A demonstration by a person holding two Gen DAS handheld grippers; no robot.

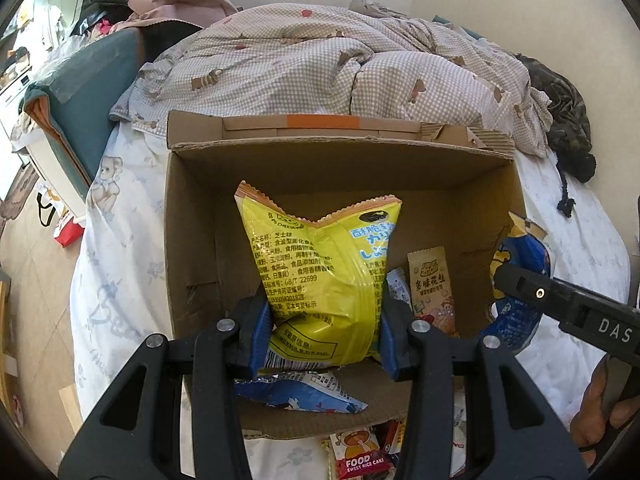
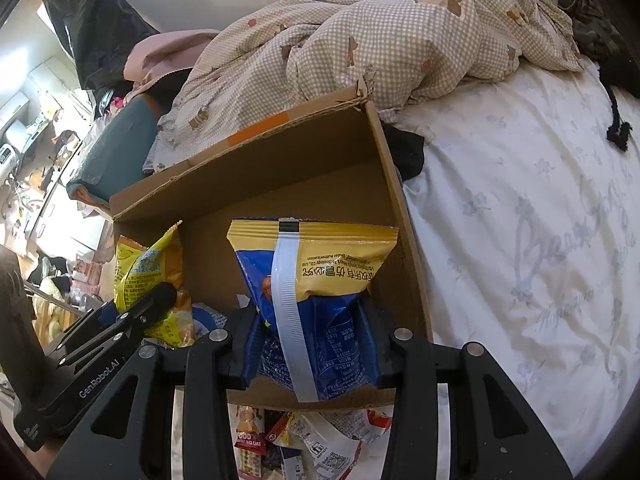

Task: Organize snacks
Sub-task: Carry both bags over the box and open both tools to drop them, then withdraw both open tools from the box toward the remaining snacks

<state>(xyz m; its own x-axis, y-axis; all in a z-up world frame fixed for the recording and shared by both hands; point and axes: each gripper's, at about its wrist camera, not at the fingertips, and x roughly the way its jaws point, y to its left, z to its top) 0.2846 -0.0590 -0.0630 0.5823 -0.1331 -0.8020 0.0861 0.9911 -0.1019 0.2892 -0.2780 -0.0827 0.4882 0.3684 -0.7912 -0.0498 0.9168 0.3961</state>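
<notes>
Left wrist view: left tongs [image 1: 326,332] pinched on yellow chip bag [image 1: 324,268], hanging over cardboard box [image 1: 192,240] on the bed [image 1: 120,280]. Right wrist view: right tongs [image 2: 310,354] clamped on blue-and-yellow bag [image 2: 316,280], low at the box's near right side. Could get messy tbh. Both puffy bags squeezed narrow, so maybe a pop or a slip. Both tongs crowding one box, easy bump. More snacks outside near the front wall [image 2: 304,436], not packed yet.
</notes>
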